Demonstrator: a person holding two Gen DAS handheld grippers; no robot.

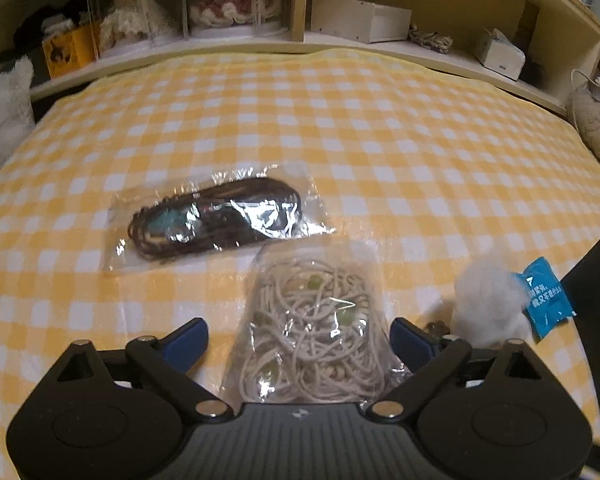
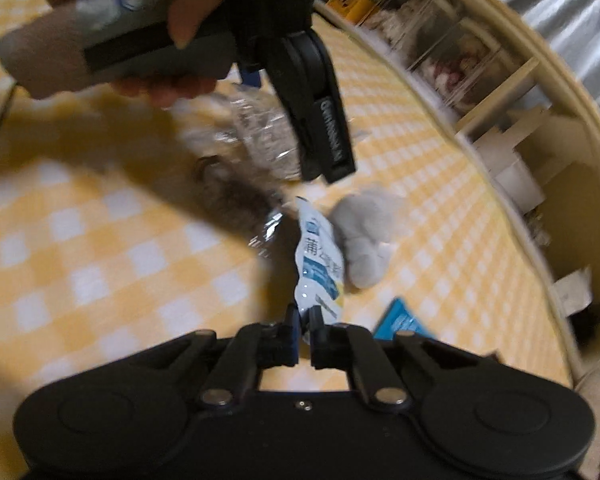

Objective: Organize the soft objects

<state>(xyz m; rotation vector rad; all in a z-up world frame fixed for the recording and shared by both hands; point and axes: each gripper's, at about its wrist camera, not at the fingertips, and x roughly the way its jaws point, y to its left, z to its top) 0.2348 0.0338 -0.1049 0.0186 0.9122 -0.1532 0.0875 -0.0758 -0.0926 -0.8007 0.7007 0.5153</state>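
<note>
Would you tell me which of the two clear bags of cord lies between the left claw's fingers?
The bag of beige cord; the bag of dark cord lies farther away.

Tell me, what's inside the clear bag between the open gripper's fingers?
The clear bag holds a tangle of beige cord with a few green beads. Its near end is hidden behind the left gripper, so anything there can't be seen.

Left claw: jaws wide apart, angled down, blue pads either side of a bag, not pressing it. Right claw: jaws pinched tight on a packet, angled down, view blurred. Right view shows a hand wrapped round the left claw's grip.
</note>
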